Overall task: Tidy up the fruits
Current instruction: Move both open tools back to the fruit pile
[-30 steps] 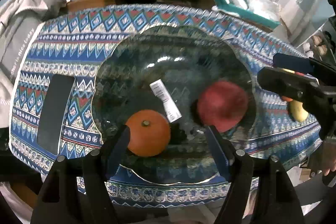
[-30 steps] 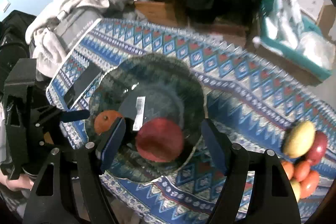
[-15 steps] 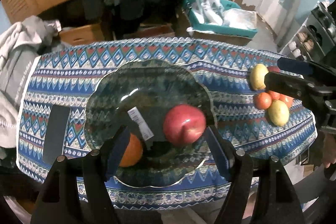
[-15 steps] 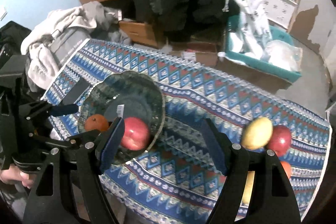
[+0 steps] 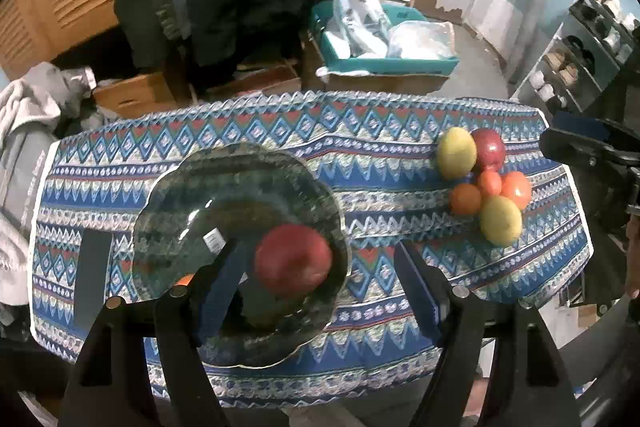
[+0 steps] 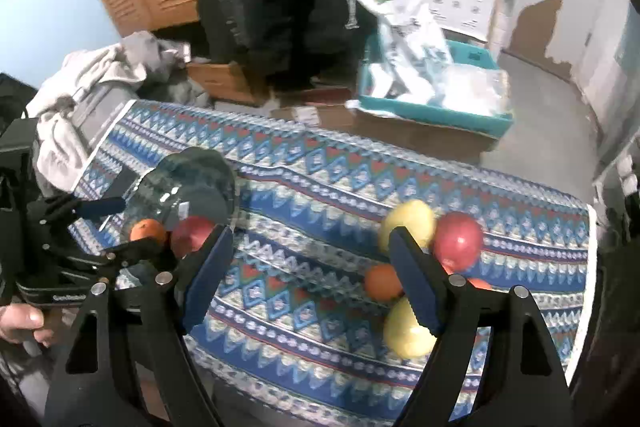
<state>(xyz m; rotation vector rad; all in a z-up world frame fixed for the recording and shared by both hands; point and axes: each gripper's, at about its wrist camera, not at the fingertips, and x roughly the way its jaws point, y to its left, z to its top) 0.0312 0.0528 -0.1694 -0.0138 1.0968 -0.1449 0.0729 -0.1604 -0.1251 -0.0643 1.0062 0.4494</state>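
both grippers hung empty over the patterned tablecloth [image 5: 384, 163], between the glass plate and the loose fruit.

the glass plate [image 5: 192, 195] held a red apple [image 5: 294, 261] and an orange [image 6: 148, 230]; the fruit pile [image 5: 484, 183] lay well apart to the right. the right gripper [image 6: 310, 275], jaws just opened wider with nothing between them, had the pile at its right finger, so it looked nearer; the left gripper [image 5: 320, 287] stood spread over the plate.
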